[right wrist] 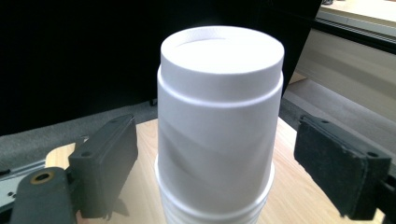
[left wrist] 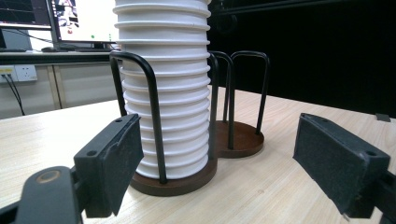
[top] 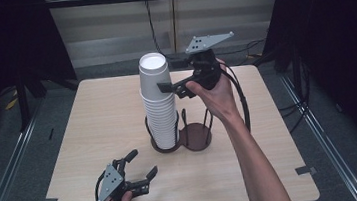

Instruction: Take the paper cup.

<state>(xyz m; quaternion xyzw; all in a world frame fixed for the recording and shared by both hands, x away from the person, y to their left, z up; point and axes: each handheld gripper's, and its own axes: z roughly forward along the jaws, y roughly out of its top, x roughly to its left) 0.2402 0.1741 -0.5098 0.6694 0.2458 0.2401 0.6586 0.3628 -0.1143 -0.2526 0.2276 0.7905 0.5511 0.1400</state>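
Pale wooden surface (top: 95,139) carries a wire holder (top: 195,136) keeping my stack of cups (top: 159,107) upright at 12 o'clock. My right fingers (right wrist: 327,163) stand apart around the top cup (right wrist: 219,116), ready to lift it. My left fingers (left wrist: 341,163) wait apart at 7 o'clock.

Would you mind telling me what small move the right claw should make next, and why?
Probably close on the top cup: the right claw is open, with its jaws on either side of that upside-down cup, apart from it, atop the stack.
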